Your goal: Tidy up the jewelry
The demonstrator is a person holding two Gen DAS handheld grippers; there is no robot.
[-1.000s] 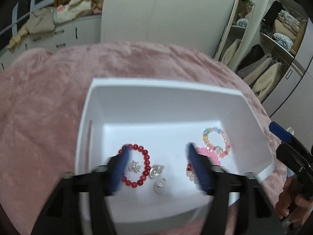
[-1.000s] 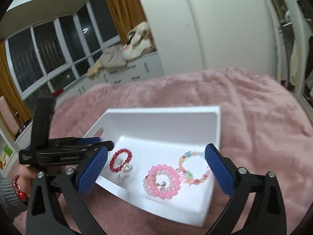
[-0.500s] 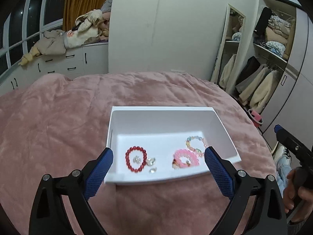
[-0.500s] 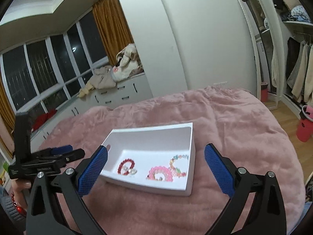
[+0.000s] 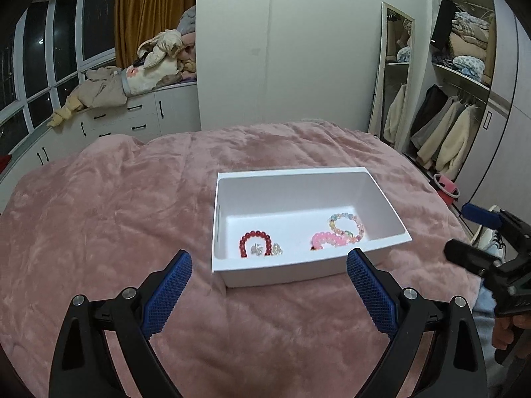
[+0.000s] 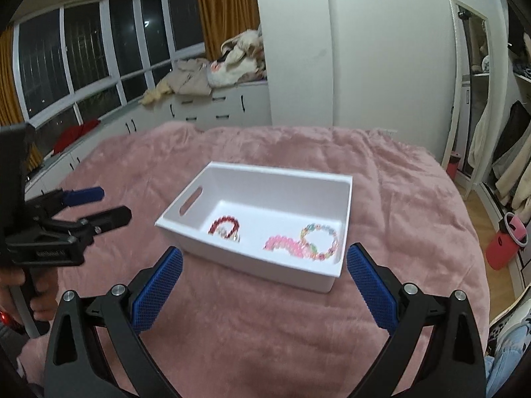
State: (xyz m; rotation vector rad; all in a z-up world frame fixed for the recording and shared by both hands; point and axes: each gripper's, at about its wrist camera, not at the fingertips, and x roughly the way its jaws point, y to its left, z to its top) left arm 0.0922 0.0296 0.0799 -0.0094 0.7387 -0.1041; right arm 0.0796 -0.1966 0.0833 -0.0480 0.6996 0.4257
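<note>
1. The left gripper [image 5: 268,293] has its blue fingers [image 5: 167,293] wide apart, holding nothing. A moment ago they were low inside the white box [image 5: 285,270]; now they have pulled back over the pink bed [image 5: 99,215]. The red bracelet [image 5: 255,241] lies in the box.
2. The right gripper [image 6: 264,290] is wide apart and empty too, and it has also backed away. The pink bracelet [image 6: 283,244] and the colorful bracelet [image 6: 321,240] touch each other in the box. The tidying looks done.
</note>
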